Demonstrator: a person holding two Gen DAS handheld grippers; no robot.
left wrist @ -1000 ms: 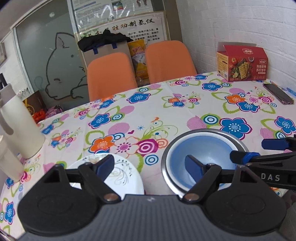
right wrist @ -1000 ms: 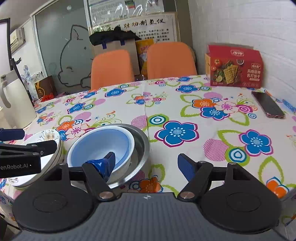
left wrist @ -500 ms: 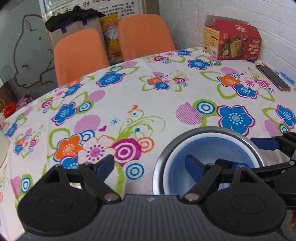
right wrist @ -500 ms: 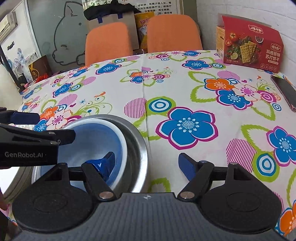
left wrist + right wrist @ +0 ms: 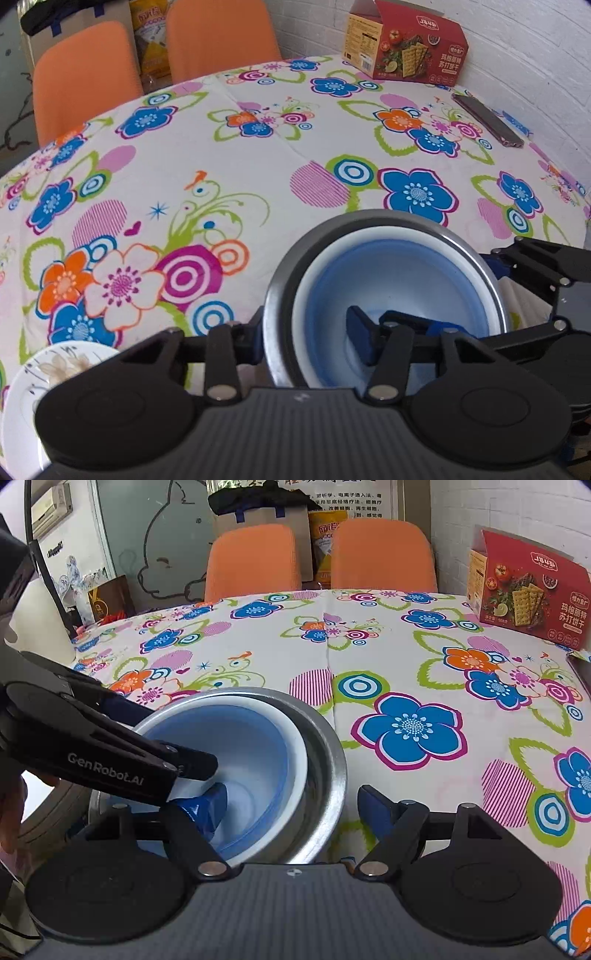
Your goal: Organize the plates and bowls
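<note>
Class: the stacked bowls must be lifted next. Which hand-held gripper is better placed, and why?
Neither clearly: both straddle the rim. The left hand-held gripper and right hand-held gripper are each closing across the metal bowl and blue bowl, on opposite sides, so probably both lift.

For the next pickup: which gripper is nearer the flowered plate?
Left gripper, just beside the plate; right gripper lies beyond the bowls. Both jaws closing astride bowl rims.

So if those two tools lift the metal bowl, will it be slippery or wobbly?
Probably slippery: the metal bowl has a smooth, shiny wall. The blue bowl sitting loose inside it may shift if tilted. Both look thin, so likely light.
</note>
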